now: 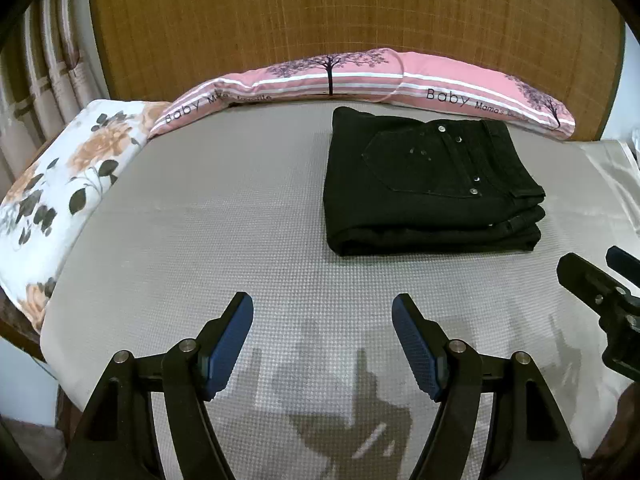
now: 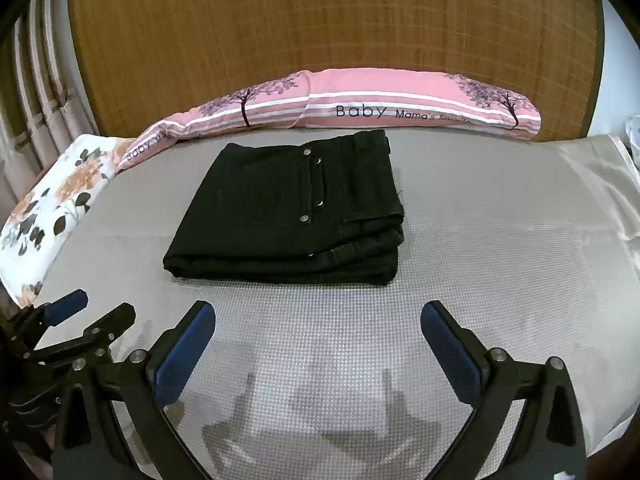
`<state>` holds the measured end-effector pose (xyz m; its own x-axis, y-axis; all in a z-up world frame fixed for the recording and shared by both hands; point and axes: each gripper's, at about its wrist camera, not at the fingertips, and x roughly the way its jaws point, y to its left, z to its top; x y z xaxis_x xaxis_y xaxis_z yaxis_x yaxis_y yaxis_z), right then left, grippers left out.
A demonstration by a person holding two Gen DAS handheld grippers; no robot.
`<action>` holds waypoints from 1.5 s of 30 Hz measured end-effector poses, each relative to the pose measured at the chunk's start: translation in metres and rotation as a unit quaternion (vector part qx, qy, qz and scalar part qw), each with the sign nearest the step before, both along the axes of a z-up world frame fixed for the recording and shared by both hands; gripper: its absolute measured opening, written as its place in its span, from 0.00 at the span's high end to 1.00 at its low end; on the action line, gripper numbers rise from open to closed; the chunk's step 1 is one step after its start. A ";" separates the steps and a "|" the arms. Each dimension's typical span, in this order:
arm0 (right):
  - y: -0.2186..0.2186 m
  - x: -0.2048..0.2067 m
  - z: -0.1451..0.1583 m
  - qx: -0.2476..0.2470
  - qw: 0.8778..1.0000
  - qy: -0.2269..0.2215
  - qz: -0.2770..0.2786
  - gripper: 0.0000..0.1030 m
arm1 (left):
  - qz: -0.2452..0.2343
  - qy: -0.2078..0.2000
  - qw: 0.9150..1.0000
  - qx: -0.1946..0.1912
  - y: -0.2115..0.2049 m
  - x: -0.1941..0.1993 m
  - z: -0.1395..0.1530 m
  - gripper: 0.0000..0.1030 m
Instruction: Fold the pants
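Observation:
Black pants lie folded into a thick rectangular stack on the grey bed mat, back pocket and rivets facing up. In the right wrist view the same stack of pants sits ahead of centre. My left gripper hovers open over bare mat, well short of the stack and to its left, with nothing between its blue pads. My right gripper stands wide open just in front of the stack's near edge, not touching it. Each gripper shows at the other view's edge: the right one, the left one.
A long pink pillow printed with trees lies along the wooden headboard behind the pants. A floral pillow sits at the mat's left edge, curtains beyond it. A shiny pale sheet covers the right side.

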<state>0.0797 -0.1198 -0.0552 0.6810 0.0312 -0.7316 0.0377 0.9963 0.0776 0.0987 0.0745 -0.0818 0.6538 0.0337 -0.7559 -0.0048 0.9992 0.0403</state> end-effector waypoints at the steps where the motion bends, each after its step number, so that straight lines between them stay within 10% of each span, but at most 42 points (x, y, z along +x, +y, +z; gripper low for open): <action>1: 0.000 0.000 0.000 0.000 1.000 0.001 0.000 0.01 | -0.001 0.000 1.000 0.000 0.000 0.000 0.000 0.30; 45: 0.008 -0.003 -0.014 -0.003 1.000 0.022 0.002 0.01 | -0.009 0.006 1.000 0.017 -0.001 0.001 -0.009 0.30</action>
